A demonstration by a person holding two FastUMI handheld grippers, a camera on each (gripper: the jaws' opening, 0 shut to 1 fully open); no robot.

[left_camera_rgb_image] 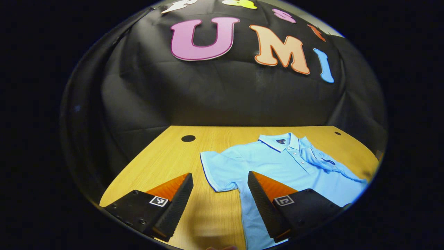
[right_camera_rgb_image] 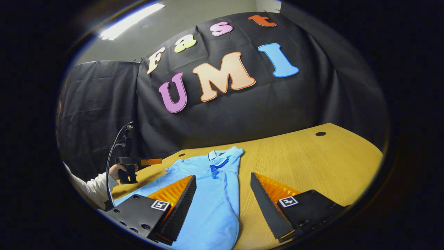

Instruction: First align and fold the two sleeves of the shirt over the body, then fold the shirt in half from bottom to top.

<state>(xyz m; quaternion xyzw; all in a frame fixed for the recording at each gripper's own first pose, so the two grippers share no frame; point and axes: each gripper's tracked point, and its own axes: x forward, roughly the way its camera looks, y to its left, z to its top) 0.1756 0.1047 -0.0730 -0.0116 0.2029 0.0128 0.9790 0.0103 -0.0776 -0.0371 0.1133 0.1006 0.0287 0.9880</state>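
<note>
A light blue polo shirt (left_camera_rgb_image: 288, 163) lies flat on the wooden table (left_camera_rgb_image: 173, 149), collar toward the far wall. Its near sleeve (left_camera_rgb_image: 218, 170) is spread out to the side. The other sleeve (left_camera_rgb_image: 321, 158) lies folded over the body. My left gripper (left_camera_rgb_image: 220, 194) hovers open over the table beside the spread sleeve, with nothing between its fingers. In the right gripper view the shirt (right_camera_rgb_image: 215, 198) runs away from me, with the folded sleeve (right_camera_rgb_image: 225, 161) near the collar. My right gripper (right_camera_rgb_image: 223, 198) is open above the shirt's edge, holding nothing. The left gripper (right_camera_rgb_image: 152, 161) hangs beyond the shirt.
A person's hand and white sleeve (right_camera_rgb_image: 93, 187) hold the left gripper, with a cable looping up from it. The table has round cable holes (left_camera_rgb_image: 188, 138) (right_camera_rgb_image: 320, 133). Bare wood (right_camera_rgb_image: 312, 156) stretches to the right of the shirt. Black cloth walls close the booth.
</note>
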